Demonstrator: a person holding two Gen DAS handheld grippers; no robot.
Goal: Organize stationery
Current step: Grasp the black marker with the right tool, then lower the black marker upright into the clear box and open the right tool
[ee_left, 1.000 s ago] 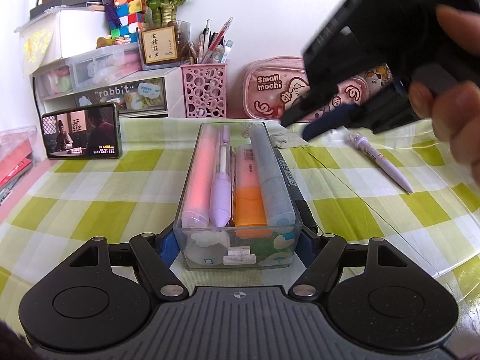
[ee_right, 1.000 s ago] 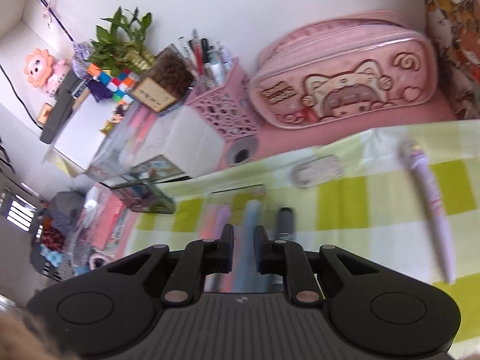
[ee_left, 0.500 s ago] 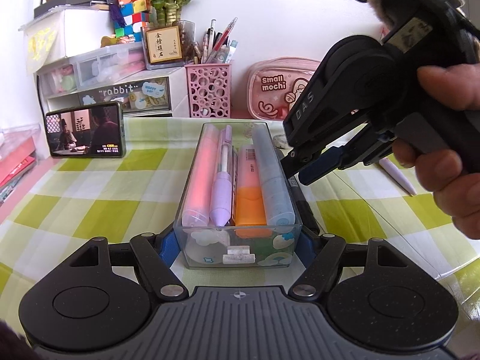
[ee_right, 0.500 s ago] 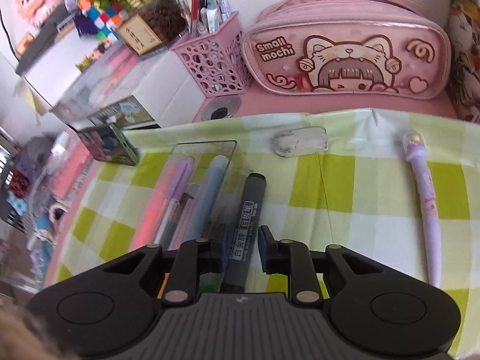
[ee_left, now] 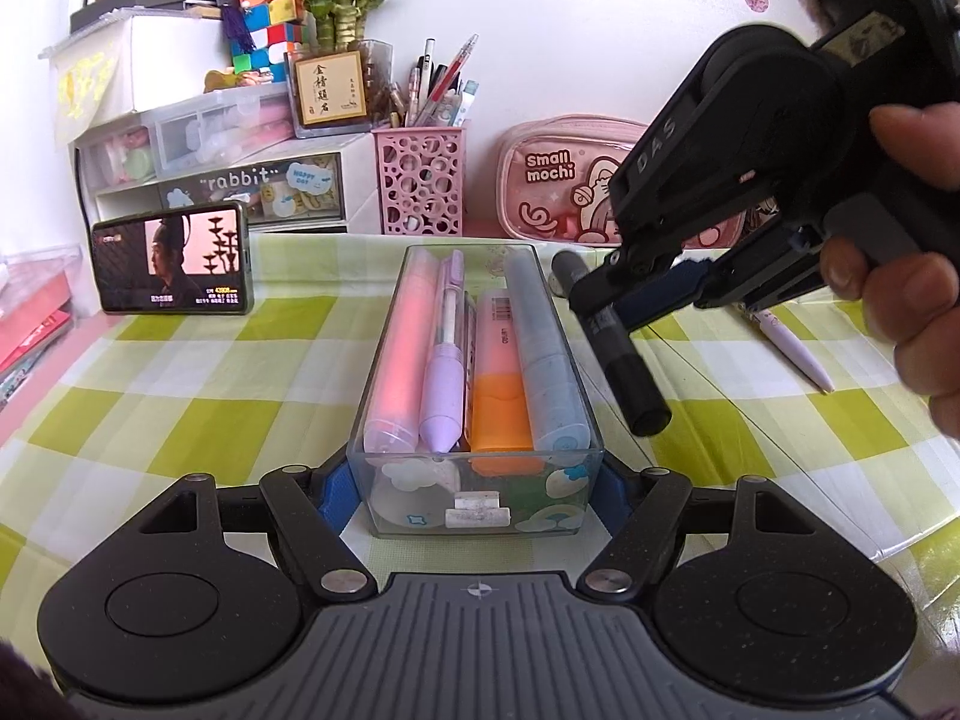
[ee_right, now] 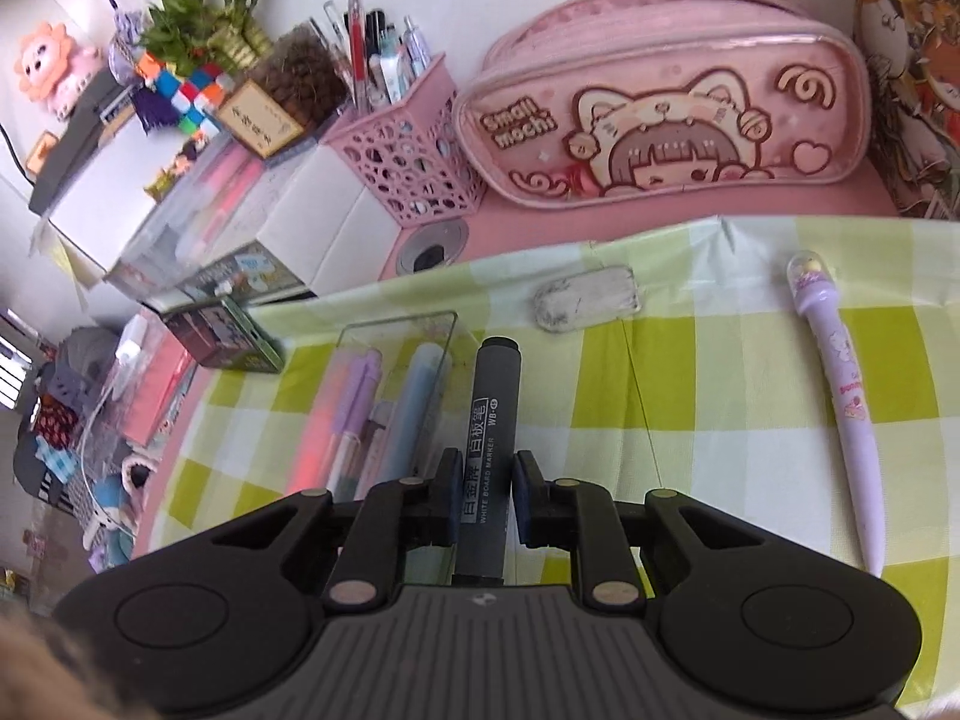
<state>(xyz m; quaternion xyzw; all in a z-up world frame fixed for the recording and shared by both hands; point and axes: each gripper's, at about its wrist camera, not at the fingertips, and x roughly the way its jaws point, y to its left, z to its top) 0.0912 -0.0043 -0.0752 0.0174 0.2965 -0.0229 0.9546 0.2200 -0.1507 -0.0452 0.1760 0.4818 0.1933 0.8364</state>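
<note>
My left gripper (ee_left: 474, 492) is shut on the near end of a clear plastic box (ee_left: 540, 510), pads against both side walls. Inside lie a pink highlighter (ee_left: 399, 348), a purple pen (ee_left: 444, 372), an orange highlighter (ee_left: 498, 402) and a blue-grey marker (ee_left: 543, 348). Right of the box, my right gripper (ee_right: 487, 474) is closing its jaws on a black whiteboard marker (ee_right: 489, 408), pads against its barrel. The left wrist view shows that marker (ee_left: 624, 360) slanting beside the box under the right gripper (ee_left: 600, 300), held by a person's hand.
A lilac character pen (ee_right: 840, 396) and a worn white eraser (ee_right: 585, 299) lie on the checked cloth to the right. Behind stand a pink pencil case (ee_right: 660, 126), a pink pen holder (ee_left: 420, 180), drawer units and a phone (ee_left: 171, 258) at left.
The right gripper came down from above the table to the right side of the box and took the black marker between its fingers. The left gripper and the box stayed put.
</note>
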